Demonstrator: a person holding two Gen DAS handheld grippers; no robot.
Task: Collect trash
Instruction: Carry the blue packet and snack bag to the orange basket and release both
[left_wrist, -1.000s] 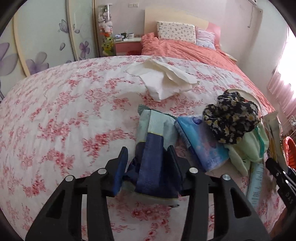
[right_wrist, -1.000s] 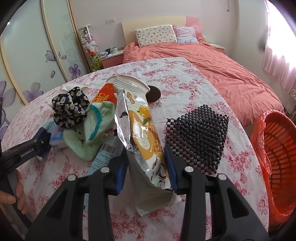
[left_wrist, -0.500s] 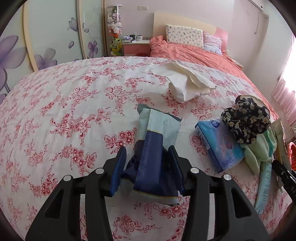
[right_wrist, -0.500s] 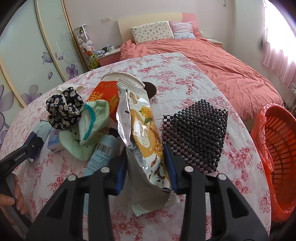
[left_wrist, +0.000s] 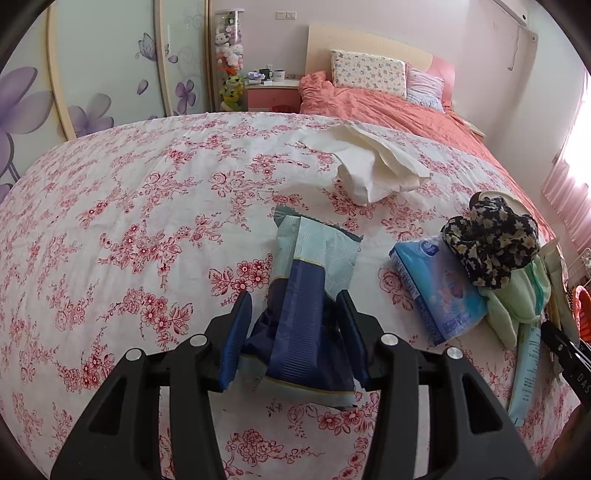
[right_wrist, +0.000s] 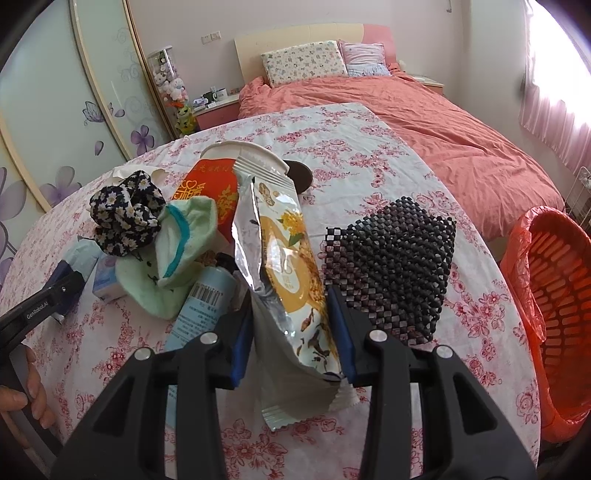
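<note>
A: Any readable text?
B: "GenRobot.AI" in white on the black body of the left gripper, seen from the right wrist. "DAS" fragment on the black right gripper at the edge of the left wrist view.
A: Packaging?
B: Barcode on the pale blue tube, digits too small. Gold characters and a heart on the red packet, not legible. Print on the blue tissue pack and snack wrapper unreadable.
</note>
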